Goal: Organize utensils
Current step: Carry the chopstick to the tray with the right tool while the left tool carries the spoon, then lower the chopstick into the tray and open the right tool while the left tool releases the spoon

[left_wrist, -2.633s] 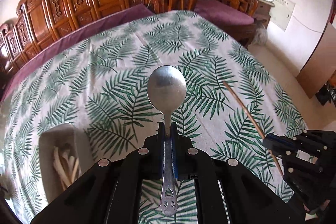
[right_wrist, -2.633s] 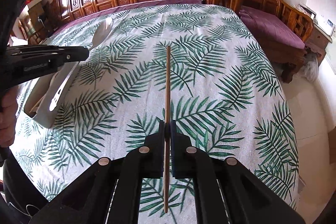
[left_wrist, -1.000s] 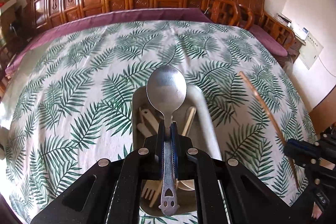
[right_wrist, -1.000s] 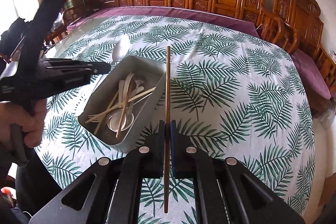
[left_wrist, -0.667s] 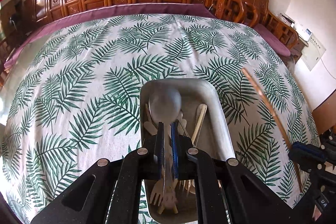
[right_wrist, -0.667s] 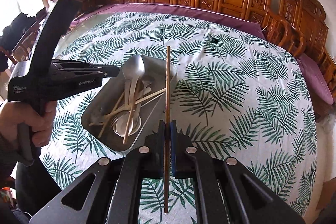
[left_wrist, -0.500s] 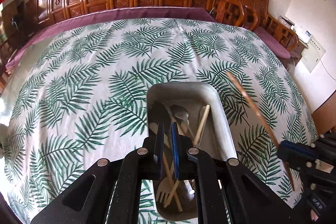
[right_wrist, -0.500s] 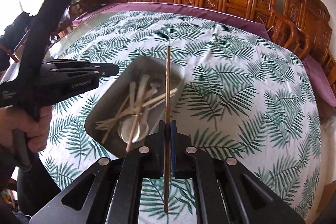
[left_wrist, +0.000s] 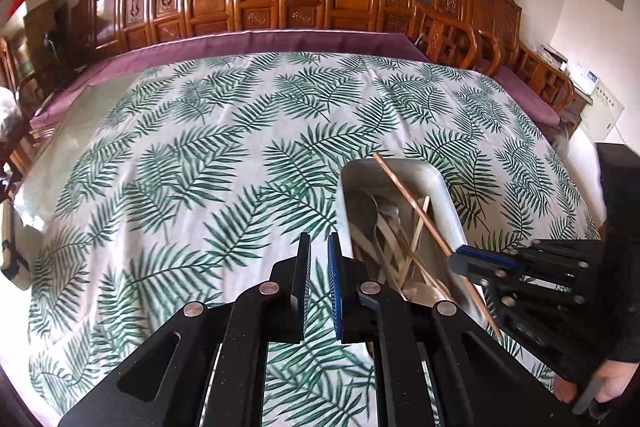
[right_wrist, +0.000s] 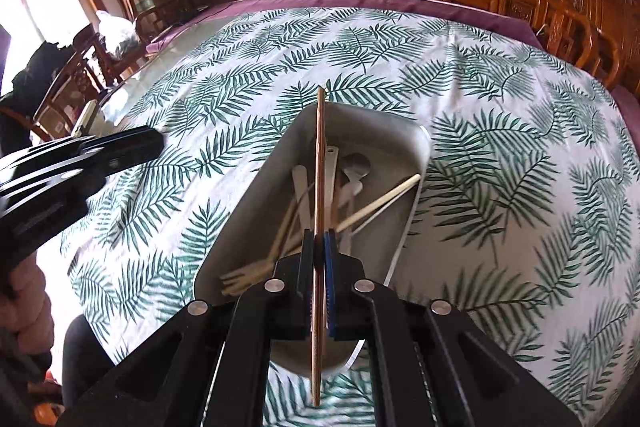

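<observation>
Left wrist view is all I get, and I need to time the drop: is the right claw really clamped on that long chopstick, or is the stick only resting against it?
Observer: Clamped. The right wrist view shows the right claw shut on the chopstick, with a pad pressing on each side of it.
Operator: My own claw blocks the near end of the tray. Is anything lying there?
Observer: Yes. A wooden fork lies at the near end of the tray, tines toward the near wall, right under the held chopstick's path.
</observation>
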Demonstrator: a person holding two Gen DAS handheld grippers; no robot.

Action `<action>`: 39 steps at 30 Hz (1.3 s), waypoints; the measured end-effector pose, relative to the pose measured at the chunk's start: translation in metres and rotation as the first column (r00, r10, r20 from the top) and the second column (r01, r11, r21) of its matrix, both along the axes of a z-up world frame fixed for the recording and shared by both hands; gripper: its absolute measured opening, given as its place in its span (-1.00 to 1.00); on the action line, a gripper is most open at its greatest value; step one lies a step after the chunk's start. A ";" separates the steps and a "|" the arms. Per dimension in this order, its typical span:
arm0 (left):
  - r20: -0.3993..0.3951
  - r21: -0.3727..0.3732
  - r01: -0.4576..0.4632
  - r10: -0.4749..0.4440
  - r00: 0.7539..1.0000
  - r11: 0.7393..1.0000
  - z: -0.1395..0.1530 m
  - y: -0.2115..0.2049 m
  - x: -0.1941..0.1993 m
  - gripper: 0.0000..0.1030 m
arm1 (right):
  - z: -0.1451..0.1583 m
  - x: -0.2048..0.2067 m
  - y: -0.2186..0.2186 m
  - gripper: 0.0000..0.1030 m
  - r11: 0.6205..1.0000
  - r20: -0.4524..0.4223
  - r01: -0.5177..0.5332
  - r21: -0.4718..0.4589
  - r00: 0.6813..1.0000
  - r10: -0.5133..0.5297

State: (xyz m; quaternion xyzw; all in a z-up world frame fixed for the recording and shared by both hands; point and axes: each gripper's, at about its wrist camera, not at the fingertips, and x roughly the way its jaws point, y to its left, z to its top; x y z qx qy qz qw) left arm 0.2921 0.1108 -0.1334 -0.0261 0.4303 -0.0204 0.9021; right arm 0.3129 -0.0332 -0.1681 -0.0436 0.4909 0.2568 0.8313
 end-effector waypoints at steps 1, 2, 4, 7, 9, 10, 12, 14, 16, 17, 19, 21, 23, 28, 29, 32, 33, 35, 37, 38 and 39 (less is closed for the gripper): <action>0.005 0.002 -0.001 0.001 1.000 1.000 0.002 0.002 -0.002 -0.85 | -0.001 0.001 0.002 -0.88 1.000 -0.006 0.005 0.006 1.000 -0.005; 0.008 0.005 -0.001 0.001 1.000 1.000 0.004 0.004 -0.005 -0.85 | -0.003 0.002 0.004 -0.89 1.000 -0.012 0.012 0.012 1.000 -0.012; 0.014 0.008 -0.002 0.001 1.000 1.000 0.006 0.007 -0.008 -0.85 | -0.005 0.005 0.006 -0.88 1.000 -0.016 0.026 0.017 1.000 -0.026; 0.018 0.005 0.002 -0.002 1.000 1.000 0.009 0.009 -0.012 -0.85 | -0.008 0.010 0.006 -0.88 0.999 -0.022 0.047 0.017 0.999 -0.047; 0.023 0.007 0.005 -0.005 1.000 1.000 0.010 0.007 -0.013 -0.85 | -0.009 0.011 0.007 -0.88 0.999 -0.016 0.049 0.004 0.999 -0.049; 0.025 0.007 0.008 -0.008 1.000 1.000 0.011 0.007 -0.014 -0.85 | -0.009 0.011 0.008 -0.88 0.999 -0.007 0.048 -0.008 0.999 -0.048; 0.027 0.005 0.012 -0.012 1.000 1.000 0.011 0.006 -0.015 -0.85 | -0.010 0.012 0.008 -0.89 0.999 -0.002 0.046 -0.016 0.999 -0.046; 0.026 0.003 0.017 -0.017 1.000 1.000 0.011 0.005 -0.016 -0.85 | -0.010 0.013 0.007 -0.89 0.998 0.002 0.053 -0.027 0.999 -0.053; 0.025 0.004 0.018 -0.018 1.000 1.000 0.010 0.003 -0.016 -0.85 | -0.012 0.014 0.007 -0.89 0.997 0.008 0.063 -0.054 0.998 -0.063; 0.024 0.002 0.018 -0.019 1.000 1.000 0.010 0.003 -0.017 -0.85 | -0.013 0.014 0.007 -0.89 0.996 0.011 0.062 -0.071 0.998 -0.062; 0.021 0.001 0.019 -0.019 1.000 1.000 0.009 0.002 -0.017 -0.85 | -0.015 0.014 0.008 -0.88 0.994 0.019 0.060 -0.093 0.998 -0.058; 0.019 0.001 0.020 -0.020 1.000 1.000 0.008 0.002 -0.017 -0.85 | -0.015 0.013 0.008 -0.88 0.996 0.017 0.055 -0.076 0.998 -0.054; 0.017 0.000 0.019 -0.019 1.000 1.000 0.007 0.002 -0.017 -0.85 | -0.014 0.013 0.010 -0.88 0.997 0.017 0.043 -0.064 0.999 -0.042; 0.016 0.002 0.019 -0.019 1.000 1.000 0.007 0.001 -0.018 -0.85 | -0.010 0.010 0.016 -0.89 0.999 0.030 0.001 -0.037 1.000 0.000; 0.017 0.001 0.020 -0.020 1.000 1.000 0.007 0.001 -0.017 -0.85 | -0.008 0.008 0.015 -0.89 1.000 0.037 -0.005 -0.030 0.999 0.006; 0.016 0.002 0.019 -0.019 1.000 1.000 0.007 0.000 -0.017 -0.85 | -0.003 0.005 0.013 -0.89 1.000 0.049 -0.010 -0.027 0.999 0.011; 0.016 0.002 0.018 -0.018 1.000 1.000 0.007 0.000 -0.018 -0.85 | -0.002 0.003 0.011 -0.89 1.000 0.053 -0.009 -0.027 0.999 0.011; 0.015 0.002 0.015 -0.015 1.000 1.000 0.008 -0.002 -0.019 -0.82 | 0.003 -0.001 0.006 -0.89 1.000 0.060 -0.005 -0.021 0.998 0.006; 0.021 0.005 0.016 -0.016 1.000 1.000 0.009 -0.005 -0.022 -0.62 | 0.008 -0.005 -0.001 -0.89 1.000 0.064 0.004 -0.009 0.998 -0.004; 0.025 0.009 0.016 -0.016 1.000 1.000 0.010 -0.007 -0.024 -0.57 | 0.011 -0.006 -0.005 -0.89 1.000 0.067 0.008 -0.005 0.998 -0.008; 0.026 0.010 0.018 -0.018 0.999 1.000 0.011 -0.009 -0.025 -0.55 | 0.014 -0.009 -0.010 -0.88 1.000 0.072 0.015 0.003 0.997 -0.015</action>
